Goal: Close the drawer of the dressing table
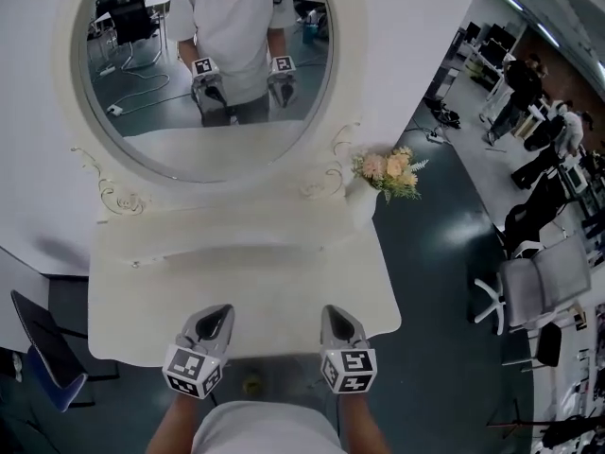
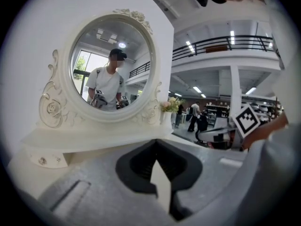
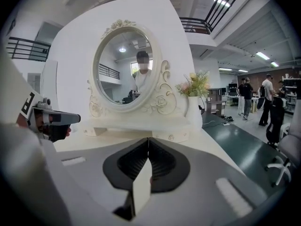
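The cream dressing table stands in front of me with its oval mirror at the back. Both grippers hover over the near edge of its top. My left gripper is shut with nothing between its jaws, and so is my right gripper, about a hand's width to its right. Below the front edge, between the two, a small brass knob shows; the drawer front around it is mostly hidden by the tabletop and my body. In the gripper views the left gripper and right gripper point at the mirror.
A vase of pink flowers stands at the table's back right corner. Small knobbed drawers sit under the mirror shelf. A grey office chair is to the right on the dark floor and a blue chair to the left. People stand far right.
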Tool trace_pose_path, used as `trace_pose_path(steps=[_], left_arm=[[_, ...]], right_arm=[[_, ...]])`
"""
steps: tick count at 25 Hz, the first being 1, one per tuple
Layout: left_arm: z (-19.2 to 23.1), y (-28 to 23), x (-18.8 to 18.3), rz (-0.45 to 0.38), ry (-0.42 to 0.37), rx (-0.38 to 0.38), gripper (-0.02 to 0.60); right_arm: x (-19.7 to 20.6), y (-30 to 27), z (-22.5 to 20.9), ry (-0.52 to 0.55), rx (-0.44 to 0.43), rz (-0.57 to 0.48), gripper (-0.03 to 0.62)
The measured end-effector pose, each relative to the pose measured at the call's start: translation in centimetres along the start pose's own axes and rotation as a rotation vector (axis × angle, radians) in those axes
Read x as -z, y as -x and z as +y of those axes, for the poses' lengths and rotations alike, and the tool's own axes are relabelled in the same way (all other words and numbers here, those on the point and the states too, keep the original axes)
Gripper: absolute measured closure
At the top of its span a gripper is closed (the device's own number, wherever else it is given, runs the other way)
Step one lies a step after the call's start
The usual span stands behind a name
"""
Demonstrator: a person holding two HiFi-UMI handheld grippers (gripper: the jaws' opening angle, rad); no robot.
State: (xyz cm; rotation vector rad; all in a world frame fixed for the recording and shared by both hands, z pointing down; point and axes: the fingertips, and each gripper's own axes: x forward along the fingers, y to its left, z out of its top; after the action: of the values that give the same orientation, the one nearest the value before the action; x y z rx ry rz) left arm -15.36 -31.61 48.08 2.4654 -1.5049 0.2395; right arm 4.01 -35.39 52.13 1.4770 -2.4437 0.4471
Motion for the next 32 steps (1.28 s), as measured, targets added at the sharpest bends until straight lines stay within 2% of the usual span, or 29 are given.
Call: trace_pose_path(steps=[20, 32], left_arm=[[0.3, 8.7, -4.6, -0.121, -0.061, -0.039, 0.583], [0.0, 11.3, -5.9, -0.17, -0.049, -0.03, 0.584]], right_arm=[[-3.1, 7.4, 4.8, 0.061, 0.0, -0.075, 0.591], [-4.3, 10.3, 5.2, 0.024, 0.035, -0.123, 0.591]])
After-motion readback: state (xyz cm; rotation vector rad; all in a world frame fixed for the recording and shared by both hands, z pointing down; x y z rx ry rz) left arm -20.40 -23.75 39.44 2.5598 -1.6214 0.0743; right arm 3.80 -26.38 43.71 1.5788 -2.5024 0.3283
